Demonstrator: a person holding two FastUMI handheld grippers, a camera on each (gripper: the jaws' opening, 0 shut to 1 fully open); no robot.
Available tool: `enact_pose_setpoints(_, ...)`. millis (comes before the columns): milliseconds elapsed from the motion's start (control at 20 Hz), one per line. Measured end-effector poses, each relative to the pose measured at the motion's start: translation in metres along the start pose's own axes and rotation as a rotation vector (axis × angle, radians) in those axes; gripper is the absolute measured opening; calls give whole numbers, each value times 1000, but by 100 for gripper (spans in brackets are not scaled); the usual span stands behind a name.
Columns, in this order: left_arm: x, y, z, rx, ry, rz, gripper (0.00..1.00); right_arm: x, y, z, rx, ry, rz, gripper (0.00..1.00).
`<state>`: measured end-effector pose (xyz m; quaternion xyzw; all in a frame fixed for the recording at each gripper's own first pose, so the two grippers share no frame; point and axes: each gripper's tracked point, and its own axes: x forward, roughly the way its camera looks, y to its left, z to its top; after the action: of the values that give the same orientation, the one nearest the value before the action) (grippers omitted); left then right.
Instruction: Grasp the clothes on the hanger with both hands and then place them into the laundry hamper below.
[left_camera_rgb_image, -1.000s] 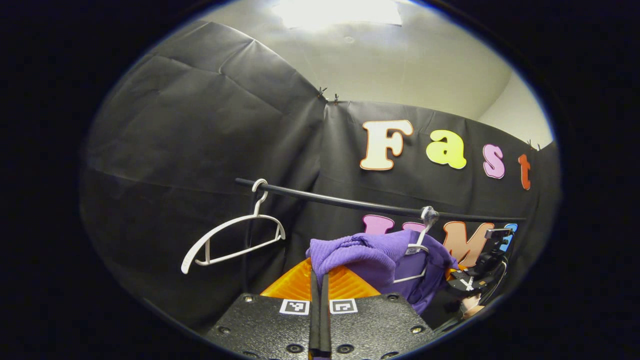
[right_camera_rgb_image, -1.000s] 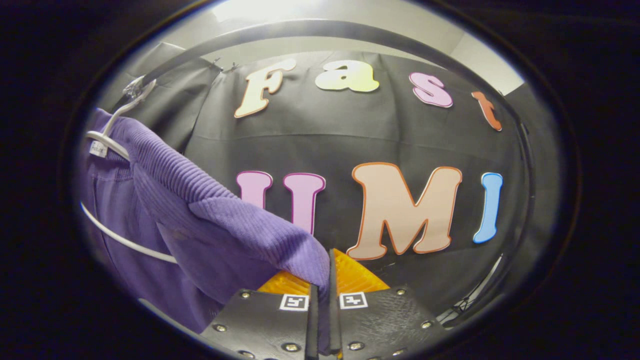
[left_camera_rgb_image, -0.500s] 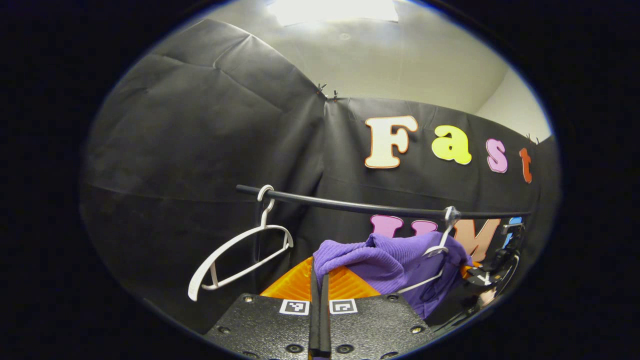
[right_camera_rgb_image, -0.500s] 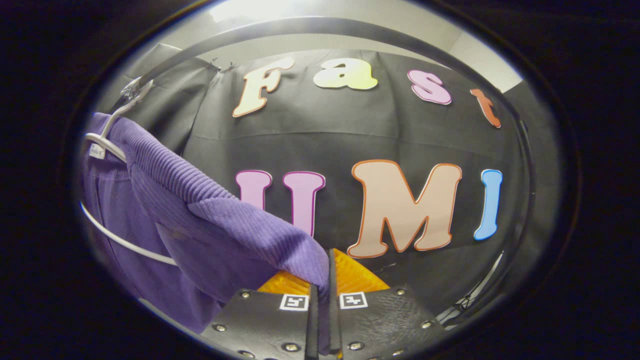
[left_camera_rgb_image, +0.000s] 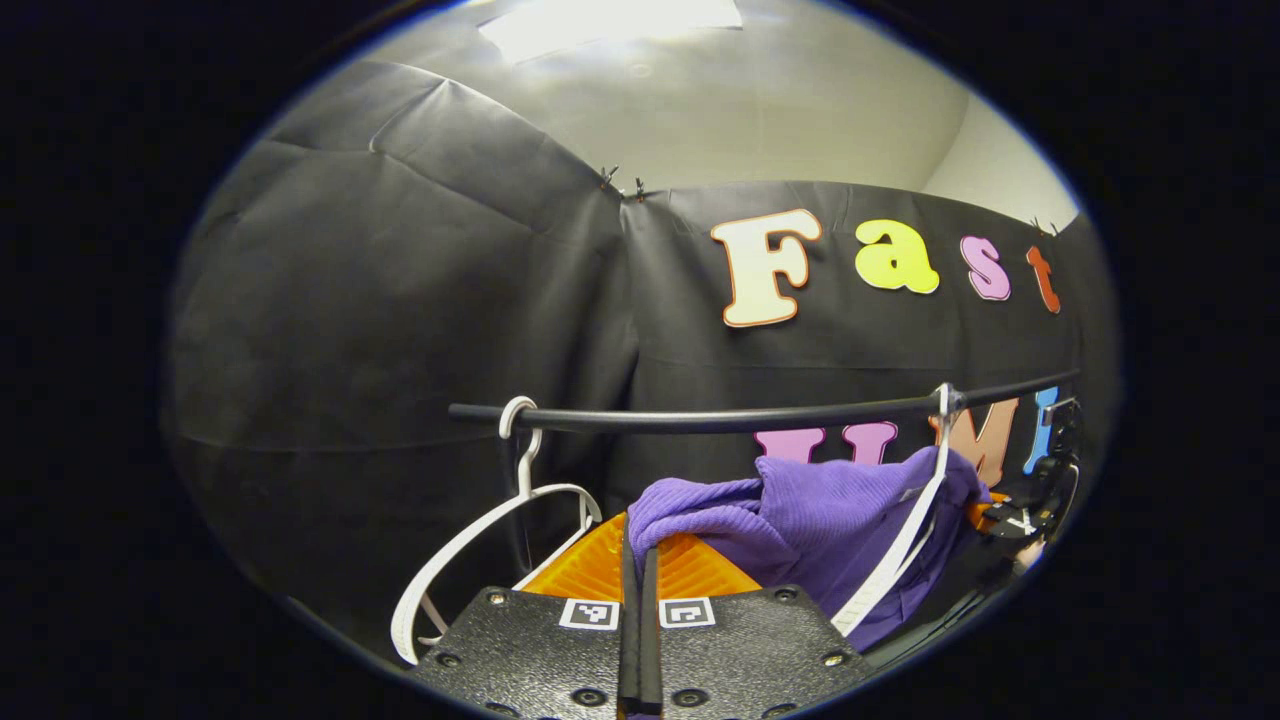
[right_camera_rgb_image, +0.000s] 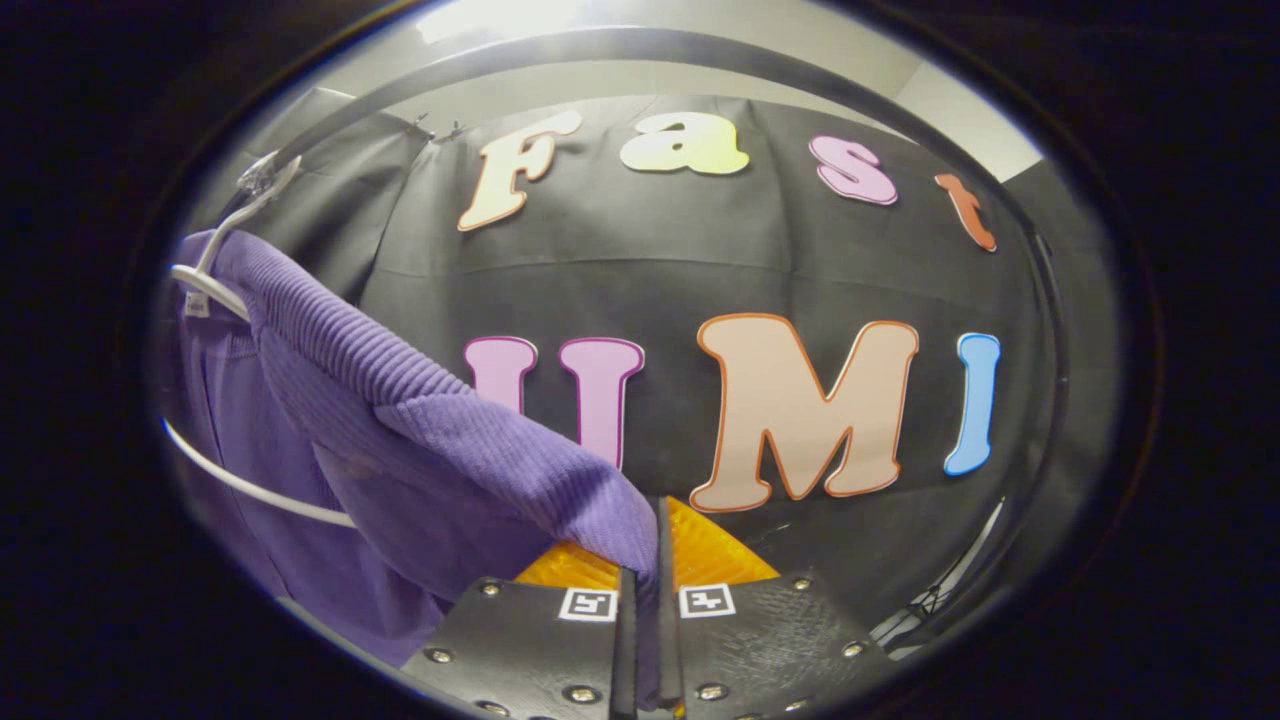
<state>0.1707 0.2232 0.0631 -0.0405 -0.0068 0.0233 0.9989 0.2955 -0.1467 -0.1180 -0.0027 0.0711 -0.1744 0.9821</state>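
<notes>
Hanging from a black rail (left_camera_rgb_image: 720, 418) that crosses the middle of the left gripper view, a purple ribbed garment (left_camera_rgb_image: 800, 520) sits at lower centre-right of the frame, draped over a white hanger (left_camera_rgb_image: 900, 545) whose hook catches the rail toward the right. The left gripper (left_camera_rgb_image: 638, 560) at bottom centre is clenched on a fold of that garment, its two fingers pressed together with the cloth bunched just above them. An empty white hanger (left_camera_rgb_image: 480, 540) dangles from the rail at lower left, tilted, its lower arm reaching down beside the gripper body. At the far right edge of this frame the other gripper is small and dark, next to the garment's far side.

Seen from the right gripper view, the same purple garment (right_camera_rgb_image: 400, 440) fills the left half of the frame, sloping from the hanger's white hook (right_camera_rgb_image: 250, 190) at upper left down to bottom centre. The right gripper (right_camera_rgb_image: 647, 580) is clamped on its edge there, with cloth pinched between both fingers. A curved white hanger arm (right_camera_rgb_image: 250, 487) crosses the fabric at lower left. The rail (right_camera_rgb_image: 640, 45) arcs across the top of this frame.
</notes>
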Motion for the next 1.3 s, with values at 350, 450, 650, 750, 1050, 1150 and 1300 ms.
enact_pose_setpoints(350, 13, -27, -47, -83, 23, -106, 0, 17, -34, -3, 26, 3, -101, 8)
enact_pose_setpoints(450, 20, -32, -58, -151, 32, -128, 0, 23, -42, -1, 22, -5, -118, 8)
enact_pose_setpoints(650, 33, -38, -86, -263, 59, -149, 0, 34, -55, 4, 22, -18, -149, 8)
enact_pose_setpoints(750, 38, -44, -97, -265, 71, -158, 1, 40, -63, 0, 24, -15, -169, 8)
enact_pose_setpoints(1050, 51, -50, -121, -316, 95, -167, 0, 42, -75, -21, 40, 18, -201, 8)
enact_pose_setpoints(1150, 49, -46, -129, -336, 105, -161, 1, 40, -73, -31, 41, 36, -195, 9)
enact_pose_setpoints(1300, 48, -45, -147, -351, 133, -149, 0, 36, -71, -51, 37, 71, -195, 9)
